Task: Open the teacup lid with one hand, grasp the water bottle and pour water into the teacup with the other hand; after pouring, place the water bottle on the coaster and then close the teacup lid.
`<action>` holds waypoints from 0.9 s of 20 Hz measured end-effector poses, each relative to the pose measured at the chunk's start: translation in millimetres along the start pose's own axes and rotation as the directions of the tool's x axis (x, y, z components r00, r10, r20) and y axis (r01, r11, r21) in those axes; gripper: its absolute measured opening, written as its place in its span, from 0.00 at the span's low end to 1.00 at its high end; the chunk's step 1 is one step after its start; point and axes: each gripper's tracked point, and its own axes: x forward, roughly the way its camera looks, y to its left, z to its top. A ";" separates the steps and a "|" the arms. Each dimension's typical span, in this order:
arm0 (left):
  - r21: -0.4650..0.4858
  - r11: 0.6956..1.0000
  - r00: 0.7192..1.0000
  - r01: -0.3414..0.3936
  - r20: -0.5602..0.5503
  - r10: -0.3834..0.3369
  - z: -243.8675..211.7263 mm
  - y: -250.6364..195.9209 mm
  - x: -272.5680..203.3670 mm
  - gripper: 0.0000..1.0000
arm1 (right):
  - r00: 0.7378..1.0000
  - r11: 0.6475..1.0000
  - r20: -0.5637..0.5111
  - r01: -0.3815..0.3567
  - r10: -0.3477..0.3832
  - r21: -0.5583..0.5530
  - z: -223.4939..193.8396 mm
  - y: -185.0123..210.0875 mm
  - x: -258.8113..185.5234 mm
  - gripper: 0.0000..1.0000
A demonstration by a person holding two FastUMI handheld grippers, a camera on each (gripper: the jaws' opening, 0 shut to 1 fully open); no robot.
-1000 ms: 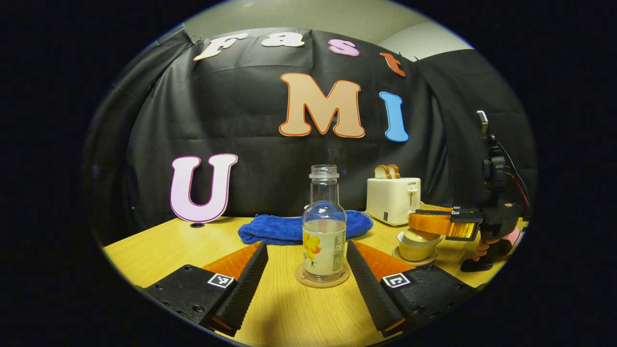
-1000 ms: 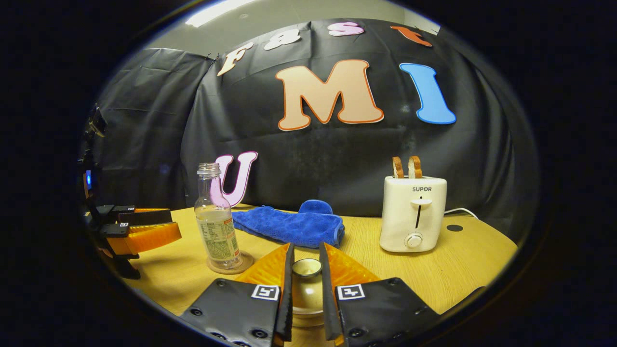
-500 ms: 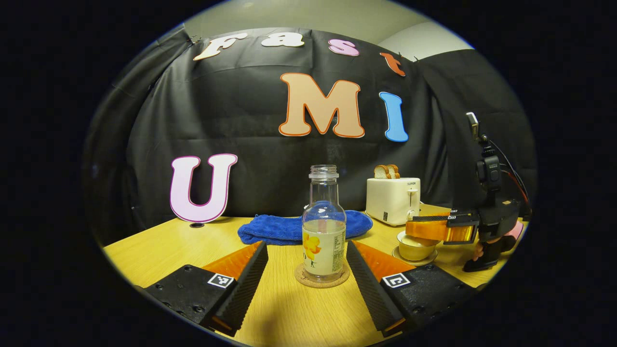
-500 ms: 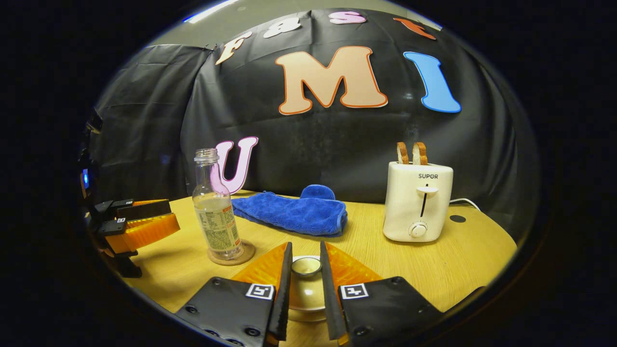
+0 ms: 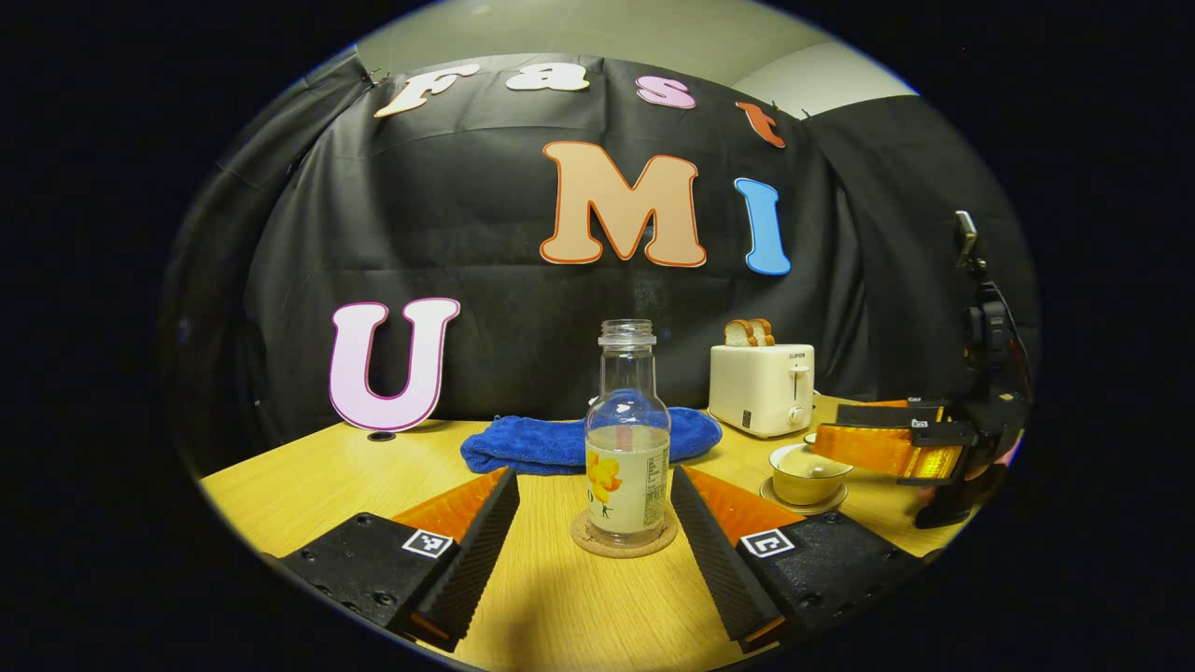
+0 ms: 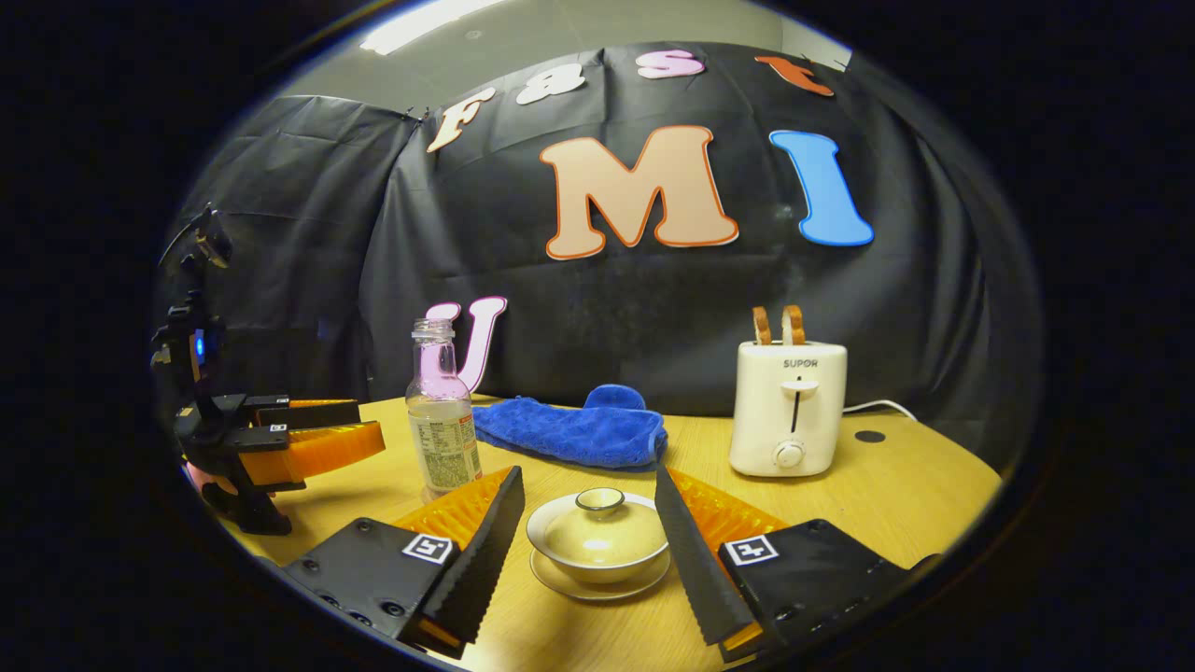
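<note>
The right gripper (image 6: 586,560) hung low over the worktop (image 6: 896,495) with its fingers (image 6: 481,551) spread wide, one on either side of the teacup (image 6: 597,541) and touching neither it nor its lid (image 6: 599,527). The lid sat on the cup, knob up, and the cup stood on its saucer (image 6: 597,583). Half a second before, the same fingers had been nearly together about the lid's knob; they had since parted and drawn back, leaving the lid seated.

The left gripper (image 5: 595,551) likewise had its fingers (image 5: 476,551) spread apart, flanking the water bottle (image 5: 627,439) without contact. The bottle stood upright and uncapped on the round coaster (image 5: 624,546), partly filled with clear liquid, its position unchanged from the earlier frames.

Behind the bottle a blue towel (image 5: 560,443) lay crumpled on the worktop. A white toaster (image 6: 787,406) holding two slices of bread (image 6: 778,325) stood to the right rear, its cord trailing off behind. In the left gripper view the right gripper (image 5: 887,443) appeared at the right edge, just beside the teacup (image 5: 805,471), with the cup partly hidden by its fingers. In the right gripper view the left gripper (image 6: 317,439) appeared at the left, near the bottle (image 6: 443,420).
</note>
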 end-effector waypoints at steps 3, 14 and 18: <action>0.002 1.000 1.000 -0.004 0.001 0.004 0.4 1.1 0.0 0.95 | 0.999 0.999 0.024 0.043 -0.043 0.000 2.0 -10.5 -16.9 0.89; 0.006 0.978 0.978 -0.206 -0.012 0.206 -1.0 38.2 -15.6 0.96 | 0.865 0.866 0.046 0.500 -0.499 -0.001 8.2 -106.3 -95.4 0.89; 0.009 0.942 0.942 -0.336 -0.011 0.336 -0.7 59.2 -41.7 0.94 | 0.839 0.839 0.048 0.543 -0.543 -0.001 9.3 -114.4 -105.4 0.89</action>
